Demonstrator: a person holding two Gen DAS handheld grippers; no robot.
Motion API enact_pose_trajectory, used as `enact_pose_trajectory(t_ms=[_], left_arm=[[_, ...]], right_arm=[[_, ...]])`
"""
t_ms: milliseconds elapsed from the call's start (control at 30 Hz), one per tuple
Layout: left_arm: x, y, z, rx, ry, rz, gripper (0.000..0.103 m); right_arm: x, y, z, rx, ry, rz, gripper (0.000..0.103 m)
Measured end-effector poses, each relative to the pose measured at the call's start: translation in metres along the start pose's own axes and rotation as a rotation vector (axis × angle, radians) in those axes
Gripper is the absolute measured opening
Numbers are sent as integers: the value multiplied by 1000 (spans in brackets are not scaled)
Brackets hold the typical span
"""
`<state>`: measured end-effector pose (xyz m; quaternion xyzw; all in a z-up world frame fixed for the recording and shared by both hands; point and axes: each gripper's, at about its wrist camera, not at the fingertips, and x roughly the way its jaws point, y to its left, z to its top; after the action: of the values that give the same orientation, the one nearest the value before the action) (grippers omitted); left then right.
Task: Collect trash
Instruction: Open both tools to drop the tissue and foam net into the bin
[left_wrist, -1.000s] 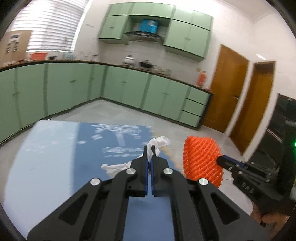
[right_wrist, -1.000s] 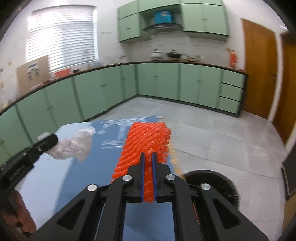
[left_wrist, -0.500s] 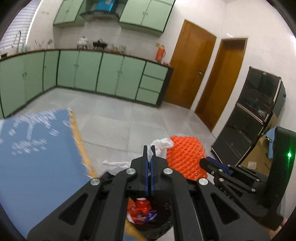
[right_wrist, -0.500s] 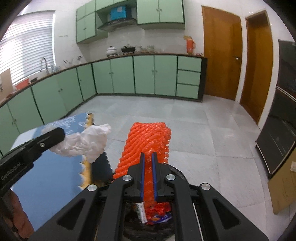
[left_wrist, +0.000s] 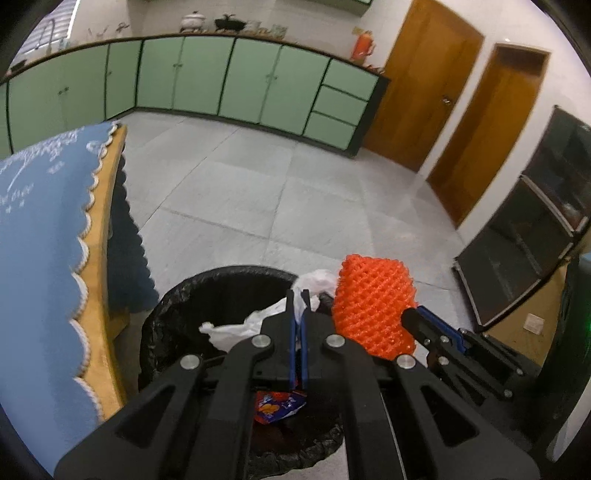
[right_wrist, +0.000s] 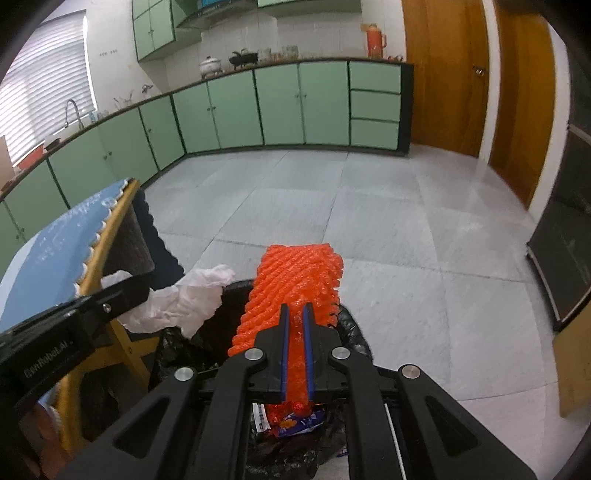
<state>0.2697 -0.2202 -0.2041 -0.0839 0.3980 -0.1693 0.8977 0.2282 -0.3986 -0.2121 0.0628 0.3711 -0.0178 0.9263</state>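
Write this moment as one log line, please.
left gripper: shut on tissue | right gripper: shut on orange net | both over bin

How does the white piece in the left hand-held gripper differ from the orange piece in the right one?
The white tissue is thin, crumpled and limp, trailing sideways; the orange foam net is a thick mesh sleeve that keeps its shape. The tissue is smaller, the net longer, passing through the jaws and out below. Shared: each is pinched in a shut gripper, left hand-held gripper, right hand-held gripper, over the black-lined bin.
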Motion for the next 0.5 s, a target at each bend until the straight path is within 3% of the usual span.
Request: enact_pose_trajectory(t_ms=[167, 267, 500], left_arm=[[22, 0, -7, -9, 30, 57, 3], [25, 1, -6, -21, 35, 72, 5], [21, -12, -9, -12, 11, 99, 5]], right_arm=[[29, -9, -13, 14, 45, 29, 13], [37, -13, -18, 17, 52, 31, 30], [28, -29, -23, 36, -5, -7, 35]])
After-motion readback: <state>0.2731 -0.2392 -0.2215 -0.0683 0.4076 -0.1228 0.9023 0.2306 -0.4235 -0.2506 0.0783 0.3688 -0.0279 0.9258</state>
